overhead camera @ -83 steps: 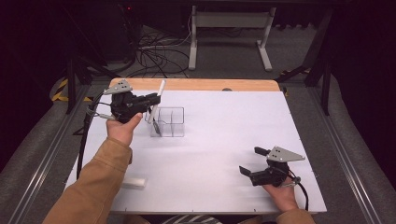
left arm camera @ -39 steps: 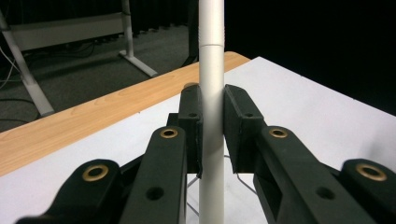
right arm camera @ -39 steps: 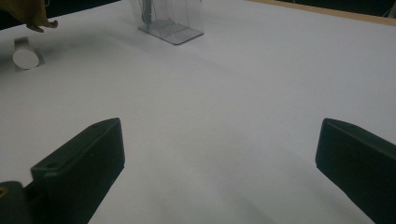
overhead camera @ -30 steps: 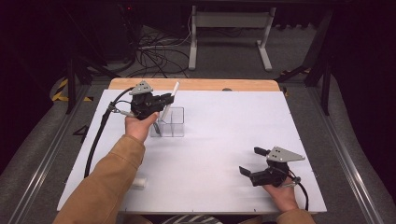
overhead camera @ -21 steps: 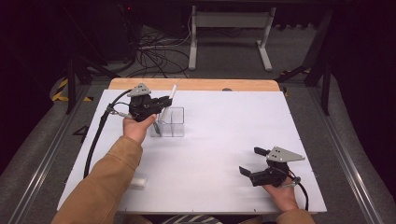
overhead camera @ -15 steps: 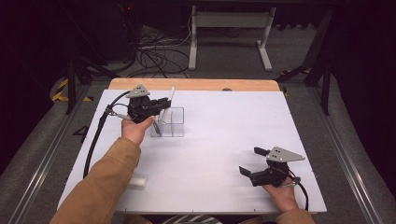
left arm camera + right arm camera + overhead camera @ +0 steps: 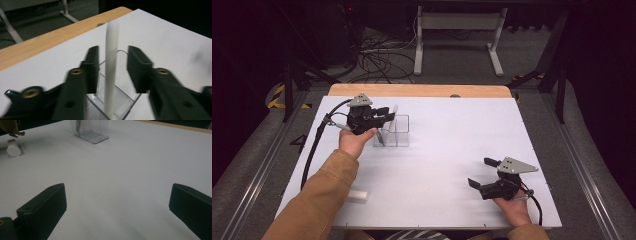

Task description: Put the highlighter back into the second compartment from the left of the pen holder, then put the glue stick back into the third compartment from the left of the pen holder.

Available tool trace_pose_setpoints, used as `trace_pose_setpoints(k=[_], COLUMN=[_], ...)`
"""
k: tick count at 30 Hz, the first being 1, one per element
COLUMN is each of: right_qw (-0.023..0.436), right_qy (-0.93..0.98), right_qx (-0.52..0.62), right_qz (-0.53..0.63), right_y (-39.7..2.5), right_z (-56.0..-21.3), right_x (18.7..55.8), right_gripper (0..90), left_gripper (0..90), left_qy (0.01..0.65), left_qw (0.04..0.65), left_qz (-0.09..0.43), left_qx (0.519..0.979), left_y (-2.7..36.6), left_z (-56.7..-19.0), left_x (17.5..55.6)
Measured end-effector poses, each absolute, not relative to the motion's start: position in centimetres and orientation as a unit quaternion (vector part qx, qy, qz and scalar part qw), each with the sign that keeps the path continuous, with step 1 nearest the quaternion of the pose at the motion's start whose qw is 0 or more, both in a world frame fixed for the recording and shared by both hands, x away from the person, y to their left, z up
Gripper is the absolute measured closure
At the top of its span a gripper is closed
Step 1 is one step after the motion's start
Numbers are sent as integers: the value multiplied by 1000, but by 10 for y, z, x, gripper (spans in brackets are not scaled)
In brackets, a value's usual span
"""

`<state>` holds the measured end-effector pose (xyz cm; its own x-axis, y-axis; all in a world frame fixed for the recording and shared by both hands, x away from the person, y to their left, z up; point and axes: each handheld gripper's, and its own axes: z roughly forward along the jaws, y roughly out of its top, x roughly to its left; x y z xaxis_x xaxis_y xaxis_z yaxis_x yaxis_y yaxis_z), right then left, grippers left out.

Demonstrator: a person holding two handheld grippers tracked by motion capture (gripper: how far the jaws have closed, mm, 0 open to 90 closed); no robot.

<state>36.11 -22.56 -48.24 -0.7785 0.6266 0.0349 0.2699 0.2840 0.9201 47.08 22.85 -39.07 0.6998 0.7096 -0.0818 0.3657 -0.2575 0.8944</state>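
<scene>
Left gripper point(image 7: 384, 114): over the clear divided holder point(image 7: 392, 131) at the far left of the table point(image 7: 447, 150); jaws now apart, a gap on either side of the white tube point(image 7: 110, 72), where a second ago clamped on it.
White tube: upright, lower end inside a compartment of the holder, no longer carried above it; looks released, so this placement appears finished.
Second white tube point(image 7: 353, 195): lying flat near the front left edge, well apart from the holder; probably next to fetch.
Right gripper point(image 7: 480, 175): resting at the front right as before, jaws wide apart, nothing between them.
</scene>
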Motion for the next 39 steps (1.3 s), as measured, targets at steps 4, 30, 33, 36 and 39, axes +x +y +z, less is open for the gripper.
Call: trace_pose_setpoints(k=[4, 30, 33, 36, 39], right_qw=[170, 168, 167, 166, 167], right_qy=[783, 776, 776, 776, 776], right_qx=[287, 290, 292, 292, 292], right_qz=[525, 533, 533, 533, 533], right_y=[-225, -226, -225, -225, -225], right_z=[-482, -482, -482, -482, -482], right_x=[361, 360, 360, 359, 360], right_gripper=[19, 3, 3, 3, 3], left_gripper=[424, 214, 192, 165, 150], left_qy=[349, 280, 273, 264, 261], left_qw=[492, 494, 487, 479, 479], left_qz=[182, 198, 190, 192, 189], left_qx=[777, 799, 807, 815, 817], left_y=[233, 253, 253, 254, 256], left_z=[-380, -346, -346, -347, -349], left_x=[461, 390, 385, 379, 375])
